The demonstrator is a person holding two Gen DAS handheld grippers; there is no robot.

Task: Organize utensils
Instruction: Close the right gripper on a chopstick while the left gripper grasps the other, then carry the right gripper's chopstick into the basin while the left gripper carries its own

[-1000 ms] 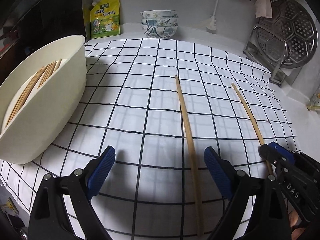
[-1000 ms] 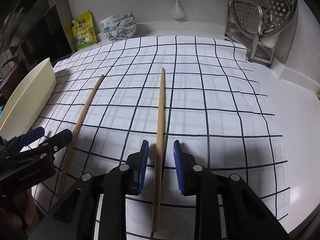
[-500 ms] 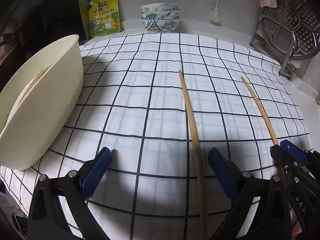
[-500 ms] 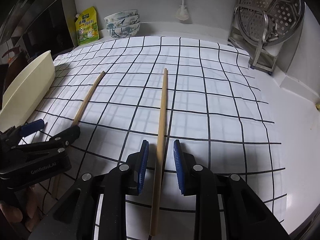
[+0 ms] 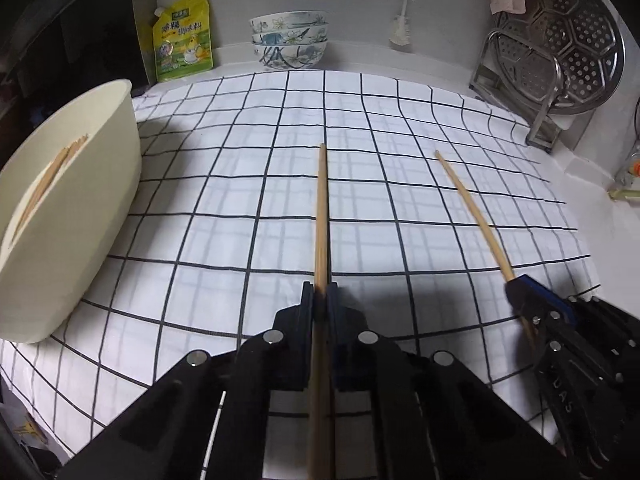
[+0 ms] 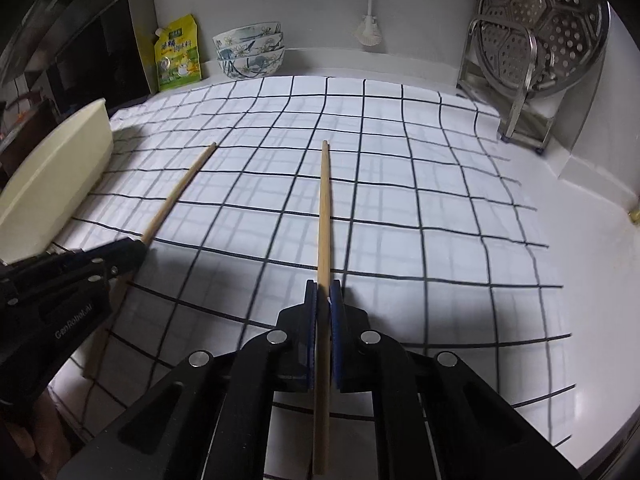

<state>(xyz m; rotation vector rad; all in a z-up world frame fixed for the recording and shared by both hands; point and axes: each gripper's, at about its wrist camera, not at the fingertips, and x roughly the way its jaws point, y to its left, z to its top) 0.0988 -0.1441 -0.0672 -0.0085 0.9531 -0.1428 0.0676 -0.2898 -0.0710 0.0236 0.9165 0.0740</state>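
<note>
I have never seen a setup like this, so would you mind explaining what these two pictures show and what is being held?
There is no robot here: a person holds a two-finger gripper in each hand, and a fisheye camera on each looks forward along its fingers. One picture comes from the left gripper, the other from the right gripper; each also shows the other gripper at its edge. Both are shut, each on one chopstick: the left chopstick and the right chopstick. Beneath is a checked cloth on a counter. To the left stands a cream tub with more chopsticks inside. At the back are stacked bowls, a yellow pouch and a steamer rack.
</note>
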